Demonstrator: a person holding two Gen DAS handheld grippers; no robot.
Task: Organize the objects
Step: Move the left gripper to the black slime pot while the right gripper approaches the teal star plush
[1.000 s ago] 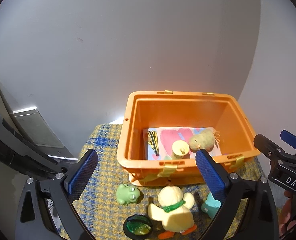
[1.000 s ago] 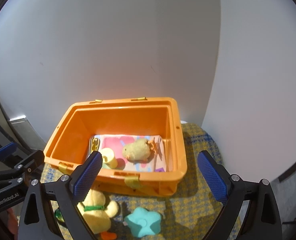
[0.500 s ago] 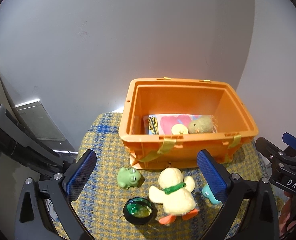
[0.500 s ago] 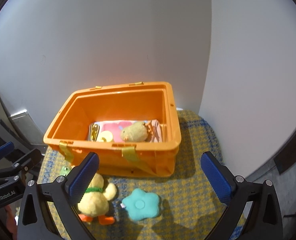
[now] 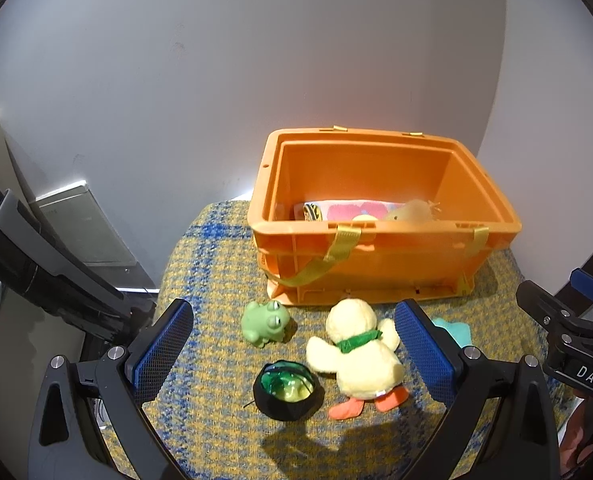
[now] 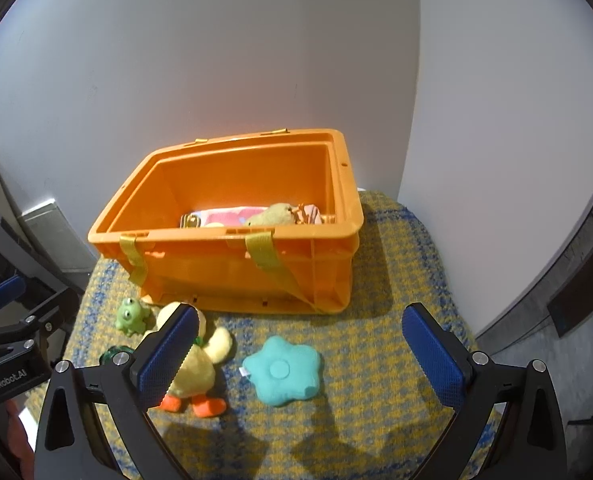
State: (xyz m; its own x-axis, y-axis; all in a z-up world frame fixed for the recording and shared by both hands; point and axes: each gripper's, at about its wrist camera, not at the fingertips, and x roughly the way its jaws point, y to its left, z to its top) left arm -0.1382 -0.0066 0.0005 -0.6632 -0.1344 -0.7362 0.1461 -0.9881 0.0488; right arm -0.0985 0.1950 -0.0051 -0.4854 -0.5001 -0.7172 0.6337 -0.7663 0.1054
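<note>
An orange crate [image 5: 376, 264] [image 6: 232, 272] stands at the back of a yellow-blue checked cloth [image 5: 200, 288]. Inside lie a pink book [image 5: 348, 211] and a small tan chick [image 5: 412, 213] [image 6: 274, 215]. In front of the crate lie a green frog [image 5: 266, 322] [image 6: 132, 314], a yellow plush duck [image 5: 358, 354] [image 6: 198, 368], a black cup with green inside [image 5: 288, 388] and a teal flower cushion [image 6: 282, 370] [image 5: 454, 330]. My left gripper [image 5: 292, 352] is open and empty above the frog, cup and duck. My right gripper [image 6: 300, 354] is open and empty above the cushion.
A white wall rises right behind the crate, with a corner at the right. A grey metal panel [image 5: 80, 224] and dark bars [image 5: 44, 272] stand at the left of the cloth. Floor shows past the cloth's right edge [image 6: 556, 360].
Both grippers have pulled back and lowered away from the crate. More of the cloth and the toys in front of the crate now shows. Both stay open and empty.
</note>
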